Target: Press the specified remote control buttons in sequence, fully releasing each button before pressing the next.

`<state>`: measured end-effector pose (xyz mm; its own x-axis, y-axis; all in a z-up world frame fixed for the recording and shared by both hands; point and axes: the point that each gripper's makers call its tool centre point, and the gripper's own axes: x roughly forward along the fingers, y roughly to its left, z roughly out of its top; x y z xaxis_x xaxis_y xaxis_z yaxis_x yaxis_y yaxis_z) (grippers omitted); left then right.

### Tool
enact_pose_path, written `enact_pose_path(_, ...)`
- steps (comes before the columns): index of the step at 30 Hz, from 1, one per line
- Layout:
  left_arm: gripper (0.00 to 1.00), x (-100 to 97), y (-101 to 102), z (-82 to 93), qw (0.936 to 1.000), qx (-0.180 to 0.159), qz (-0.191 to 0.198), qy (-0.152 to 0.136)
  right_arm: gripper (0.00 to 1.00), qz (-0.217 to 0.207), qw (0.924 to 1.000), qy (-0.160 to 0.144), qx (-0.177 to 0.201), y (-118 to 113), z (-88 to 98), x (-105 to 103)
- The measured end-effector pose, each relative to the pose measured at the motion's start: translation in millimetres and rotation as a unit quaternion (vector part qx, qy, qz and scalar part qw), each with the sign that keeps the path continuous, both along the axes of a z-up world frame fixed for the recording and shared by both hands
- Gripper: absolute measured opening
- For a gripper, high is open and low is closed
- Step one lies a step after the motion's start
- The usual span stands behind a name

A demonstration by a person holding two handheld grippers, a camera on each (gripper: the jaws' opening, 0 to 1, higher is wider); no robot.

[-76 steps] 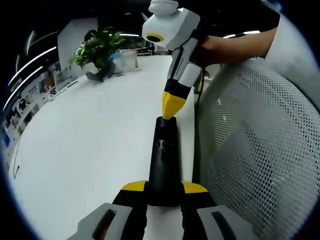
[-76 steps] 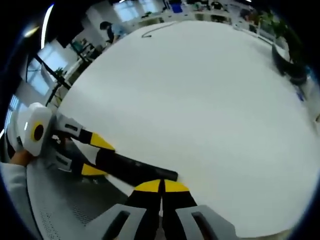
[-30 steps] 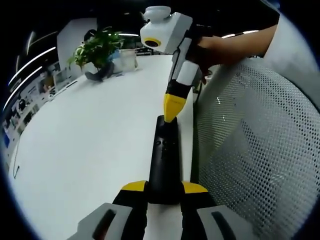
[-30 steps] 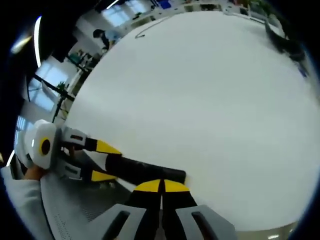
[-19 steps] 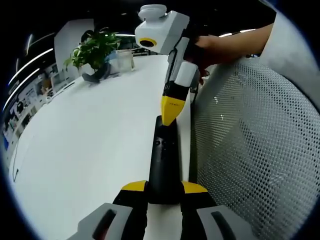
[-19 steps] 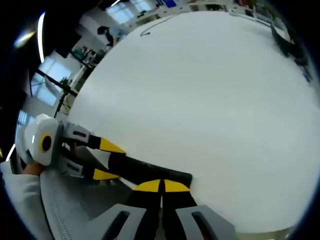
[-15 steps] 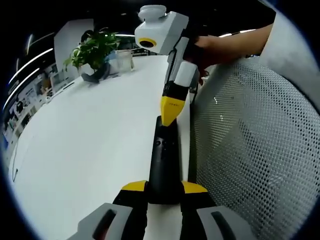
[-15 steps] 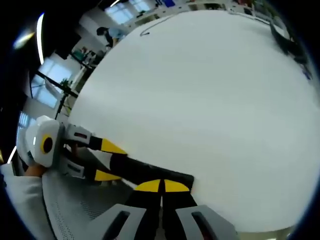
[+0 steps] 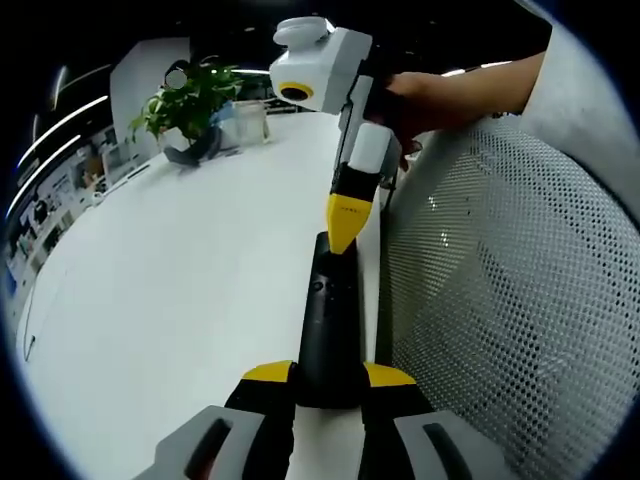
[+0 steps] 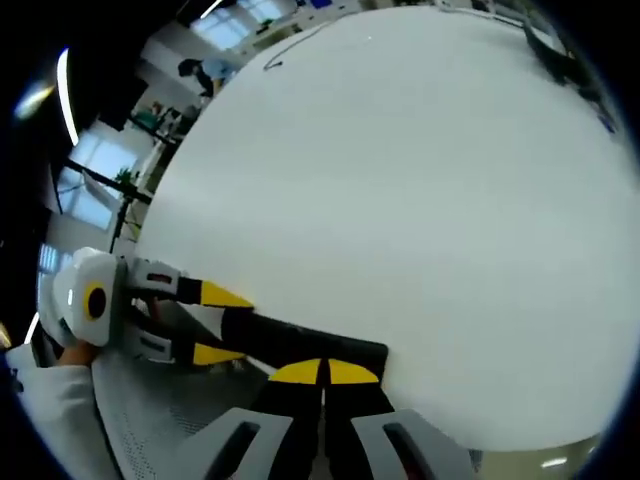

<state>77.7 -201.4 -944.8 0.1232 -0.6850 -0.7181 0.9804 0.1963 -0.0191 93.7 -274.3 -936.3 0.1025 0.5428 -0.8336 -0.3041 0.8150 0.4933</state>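
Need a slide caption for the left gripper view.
Left hand-held gripper clamps black remote while right hand-held gripper tips its far end.

matt black plastic remote [image 9: 328, 325] — smooth white table [image 9: 170, 280] — perforated mesh chair [image 9: 500, 300].

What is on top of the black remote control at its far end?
The shut yellow tip of the right tongs rests on the remote control. The button beneath it is covered.
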Motion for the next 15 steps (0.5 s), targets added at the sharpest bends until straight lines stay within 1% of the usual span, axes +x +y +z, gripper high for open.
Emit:
enact_pose_path(3,0.24,0.5,0.2,0.1,1.0,-0.002,-0.001,-0.001,0.0,0.003,1.0,-0.002,-0.003,1.0,0.4,-0.7)
enact_pose_path(6,0.24,0.7,0.3,0.2,1.0,-0.003,0.0,-0.001,0.0,0.013,0.9998,-0.013,-0.007,2.0,-0.1,-0.7)
enact_pose_path(9,0.24,0.8,0.4,0.3,1.0,-0.003,0.0,-0.002,0.0,0.018,0.9996,-0.017,-0.011,1.6,0.2,-1.0)
enact_pose_path(15,0.25,1.3,0.7,0.7,1.0,-0.005,0.0,-0.004,0.0,0.01,0.9999,-0.01,-0.004,1.0,0.1,-0.4)
